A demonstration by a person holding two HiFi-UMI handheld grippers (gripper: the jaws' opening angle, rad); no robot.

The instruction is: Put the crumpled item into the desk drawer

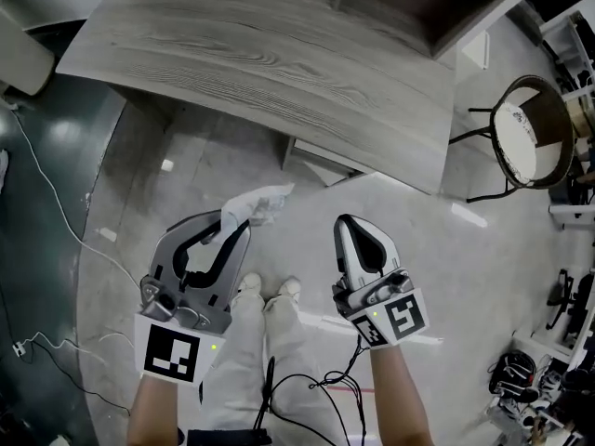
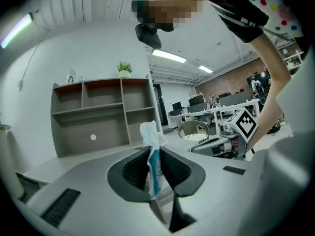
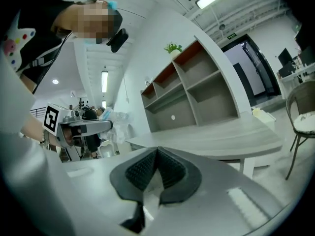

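The crumpled item (image 1: 257, 203), a white wad with a blue streak, sticks out from the tips of my left gripper (image 1: 236, 227), which is shut on it. In the left gripper view the crumpled item (image 2: 151, 140) stands pinched between the dark pads, above the left gripper (image 2: 153, 167). My right gripper (image 1: 346, 223) is shut with nothing in it; the right gripper view shows that right gripper (image 3: 156, 154) with its pads together. Both are held low over the floor in front of the grey wooden desk (image 1: 279, 54). A white box-like part (image 1: 321, 162) shows under the desk's edge; I cannot tell whether it is the drawer.
An open shelf unit (image 2: 103, 112) stands on the desk. A round-seated chair (image 1: 528, 133) is at the right of the desk. Cables (image 1: 56, 203) trail over the floor at the left. The person's shoes (image 1: 270, 291) are between the grippers.
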